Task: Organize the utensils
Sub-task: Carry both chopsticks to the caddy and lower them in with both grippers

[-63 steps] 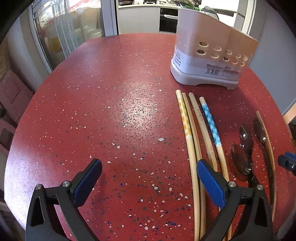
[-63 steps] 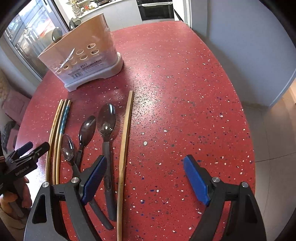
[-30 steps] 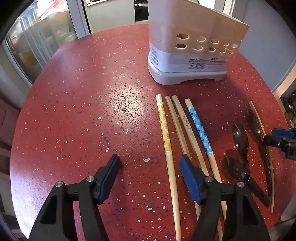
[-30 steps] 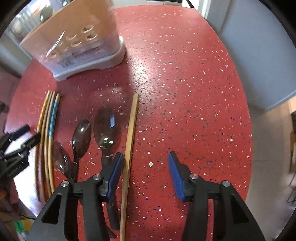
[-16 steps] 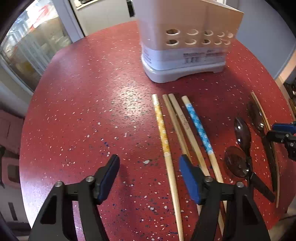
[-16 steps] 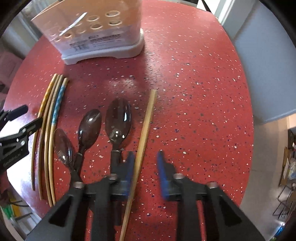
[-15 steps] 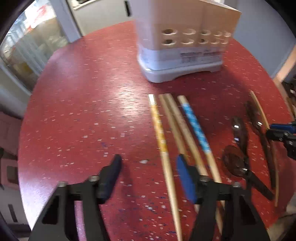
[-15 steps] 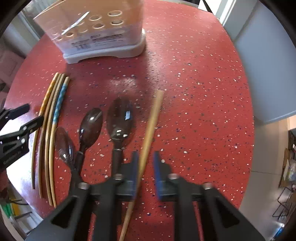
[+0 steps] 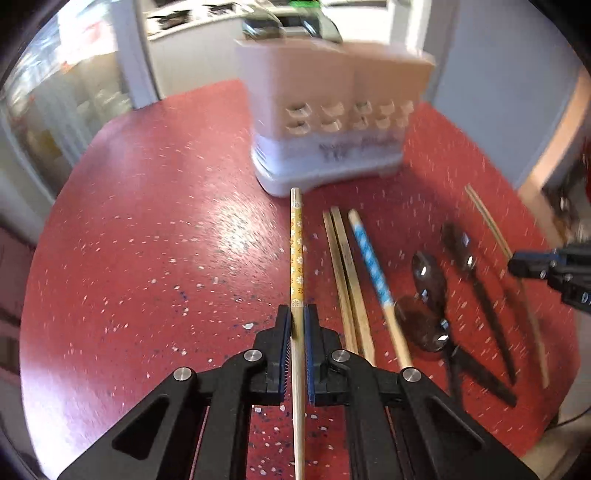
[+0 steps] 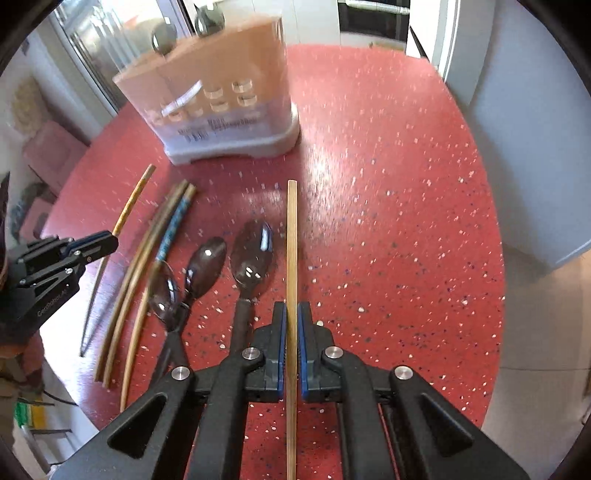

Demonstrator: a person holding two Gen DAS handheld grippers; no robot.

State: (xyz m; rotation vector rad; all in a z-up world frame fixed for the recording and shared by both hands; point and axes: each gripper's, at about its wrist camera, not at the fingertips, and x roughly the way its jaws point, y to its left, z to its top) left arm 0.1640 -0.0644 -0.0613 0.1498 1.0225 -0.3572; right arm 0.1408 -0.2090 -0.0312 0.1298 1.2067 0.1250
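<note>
My left gripper (image 9: 297,314) is shut on the yellow-patterned chopstick (image 9: 296,251), which points toward the utensil holder (image 9: 328,122). My right gripper (image 10: 291,310) is shut on a plain wooden chopstick (image 10: 291,240), also pointing toward the holder (image 10: 221,99). Two plain chopsticks (image 9: 347,273) and a blue-patterned chopstick (image 9: 371,262) lie on the red table beside the left gripper. Three dark spoons (image 10: 251,258) lie between the grippers. The right gripper also shows at the right edge of the left wrist view (image 9: 546,266); the left gripper shows in the right wrist view (image 10: 62,258).
The red speckled round table (image 10: 388,203) has its edge close on the right, with floor beyond. The holder has several round holes in its side and utensil heads sticking out of its top (image 10: 203,18). Kitchen cabinets and glass doors stand behind.
Both grippers closed from open: the left onto the yellow-patterned chopstick, the right onto the plain chopstick. Both chopsticks now stand away from their neighbours, and the views are blurred with motion.
</note>
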